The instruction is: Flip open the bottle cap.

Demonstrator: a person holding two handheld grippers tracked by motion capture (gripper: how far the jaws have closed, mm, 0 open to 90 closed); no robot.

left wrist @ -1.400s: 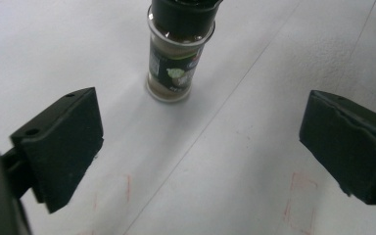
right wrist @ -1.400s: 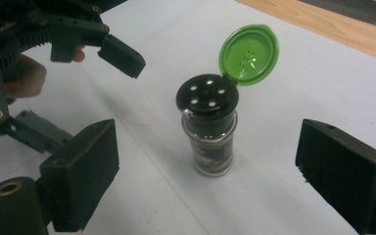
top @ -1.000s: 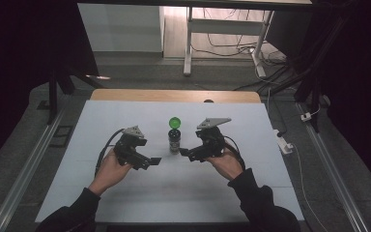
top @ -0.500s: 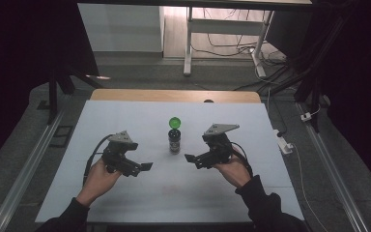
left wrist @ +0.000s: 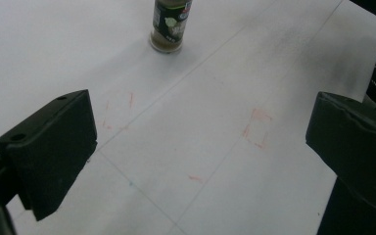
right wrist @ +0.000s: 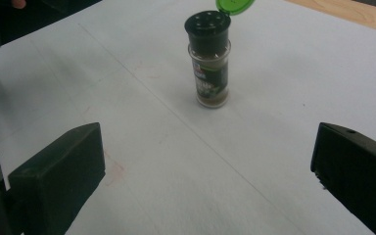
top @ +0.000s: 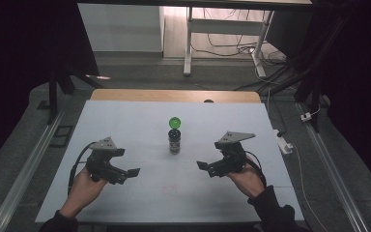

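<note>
A small spice jar (top: 175, 140) stands upright in the middle of the white table (top: 125, 121), its green flip lid (top: 175, 122) hinged open above a black shaker top. My left gripper (top: 129, 174) is held low at the jar's left, open and holding nothing. My right gripper (top: 204, 166) is at the jar's right, also open with nothing in it. Both point inward toward the middle. In the left gripper view the jar (left wrist: 170, 24) is far off beyond the wide-apart jaws. The right gripper view shows the jar (right wrist: 209, 63) closer, with the lid (right wrist: 235, 5) tipped back.
Faint red pen marks (left wrist: 257, 128) and thin lines cross the white sheet. A wooden strip (top: 174, 95) runs along the table's far edge. A white power strip (top: 282, 140) lies on the floor off the right side.
Both grippers have drawn back from the jar, outward and toward the person's side of the table. The jar has stayed put with its lid open.
</note>
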